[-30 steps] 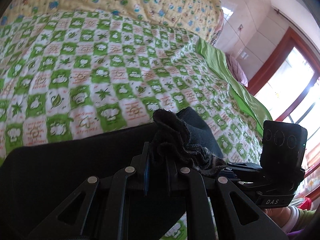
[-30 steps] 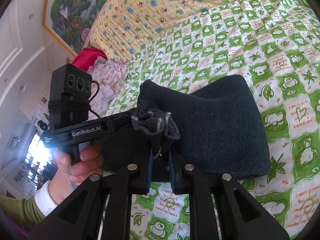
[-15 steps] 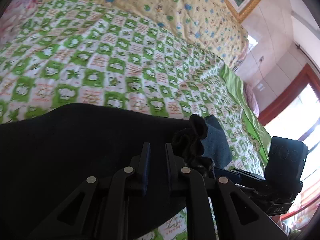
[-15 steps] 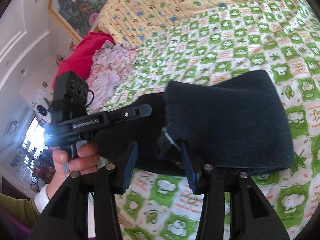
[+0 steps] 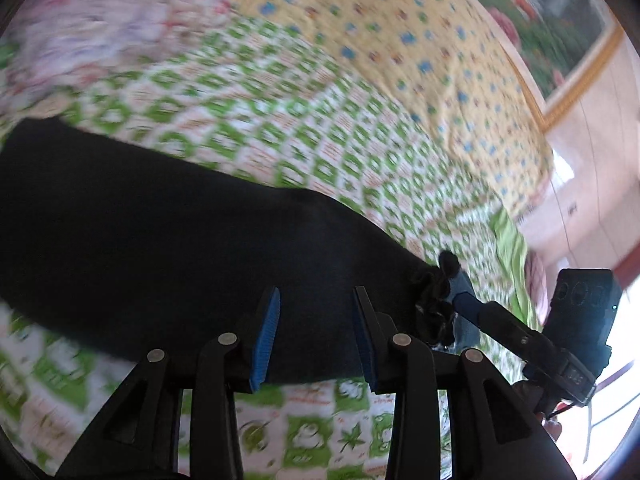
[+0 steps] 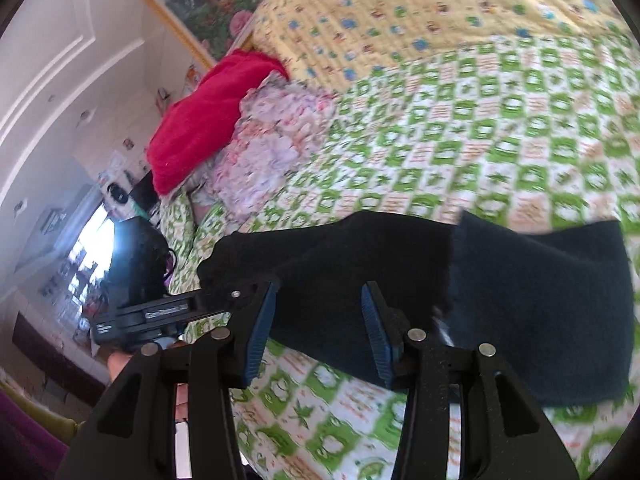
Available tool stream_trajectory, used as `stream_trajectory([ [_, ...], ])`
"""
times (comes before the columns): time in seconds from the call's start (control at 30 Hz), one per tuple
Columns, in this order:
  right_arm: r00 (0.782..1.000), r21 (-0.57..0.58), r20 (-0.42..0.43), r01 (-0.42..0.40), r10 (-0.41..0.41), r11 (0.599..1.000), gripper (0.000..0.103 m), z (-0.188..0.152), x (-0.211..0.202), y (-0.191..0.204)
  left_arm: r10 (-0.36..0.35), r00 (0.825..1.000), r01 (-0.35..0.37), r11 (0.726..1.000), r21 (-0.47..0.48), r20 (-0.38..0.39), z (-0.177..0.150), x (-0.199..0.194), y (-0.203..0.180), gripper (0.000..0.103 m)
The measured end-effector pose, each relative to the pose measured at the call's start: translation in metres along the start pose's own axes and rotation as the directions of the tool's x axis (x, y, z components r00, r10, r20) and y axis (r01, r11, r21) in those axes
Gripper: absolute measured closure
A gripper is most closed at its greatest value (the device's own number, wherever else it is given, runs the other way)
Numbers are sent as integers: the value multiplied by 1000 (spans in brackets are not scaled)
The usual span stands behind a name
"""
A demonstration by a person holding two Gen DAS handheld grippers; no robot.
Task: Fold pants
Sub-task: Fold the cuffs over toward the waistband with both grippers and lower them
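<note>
The dark navy pants [image 5: 180,248] lie folded flat on the green-and-white checked quilt [image 5: 280,120]; they also show in the right wrist view [image 6: 520,300]. My left gripper [image 5: 316,340] is open and empty, just above the near edge of the pants. My right gripper [image 6: 320,328] is open and empty over the same fold. A frayed hem bunch [image 5: 436,296] sits beside the right gripper's finger seen in the left wrist view. The left gripper body [image 6: 160,312] shows in the right wrist view.
A yellow patterned blanket [image 6: 400,12] covers the head of the bed. A red cloth [image 6: 208,108] and a pink floral pillow [image 6: 264,148] lie at the bed's left side. A framed picture [image 6: 208,4] hangs on the wall. A window [image 5: 624,400] is at the right.
Both grippers have let go of the pants hem and opened wide. The lifted hem has dropped onto the lower layer, and both cameras have swung leftward.
</note>
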State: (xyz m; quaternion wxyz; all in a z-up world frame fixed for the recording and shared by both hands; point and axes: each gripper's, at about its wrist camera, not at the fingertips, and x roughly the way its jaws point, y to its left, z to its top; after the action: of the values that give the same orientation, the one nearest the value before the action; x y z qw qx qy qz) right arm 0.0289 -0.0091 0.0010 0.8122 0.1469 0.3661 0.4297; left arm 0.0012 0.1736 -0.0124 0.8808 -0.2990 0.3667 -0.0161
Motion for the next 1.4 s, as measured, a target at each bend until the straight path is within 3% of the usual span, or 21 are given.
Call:
stream_trajectory([
  [0.27,993,-73,-93,-74,67,995,56,21,50,23,117,990,-106,984,-141,73,-5,-51,45,62],
  [0.43,983,-113,-150,-120,103,986,51,32,80,39,160,983,-135,963,-232,94,-10,-73,71,62],
  [0.53,977,-133,-174,-144,120,981,49,39,96,48,190,976,-157,950,-272,102,-14,-85,83,52],
  [0.8,956,-202,-254,-198,144,959,49,56,137,70,243,963,-194,922,-336,112,-12,-100,103,52],
  [1.2,891,-330,-444,-259,93,908,49,80,235,99,290,954,-227,863,-452,76,-8,-90,140,49],
  [1.4,834,-376,-546,-323,74,869,49,84,280,118,291,955,-222,841,-494,66,-9,-80,152,48],
])
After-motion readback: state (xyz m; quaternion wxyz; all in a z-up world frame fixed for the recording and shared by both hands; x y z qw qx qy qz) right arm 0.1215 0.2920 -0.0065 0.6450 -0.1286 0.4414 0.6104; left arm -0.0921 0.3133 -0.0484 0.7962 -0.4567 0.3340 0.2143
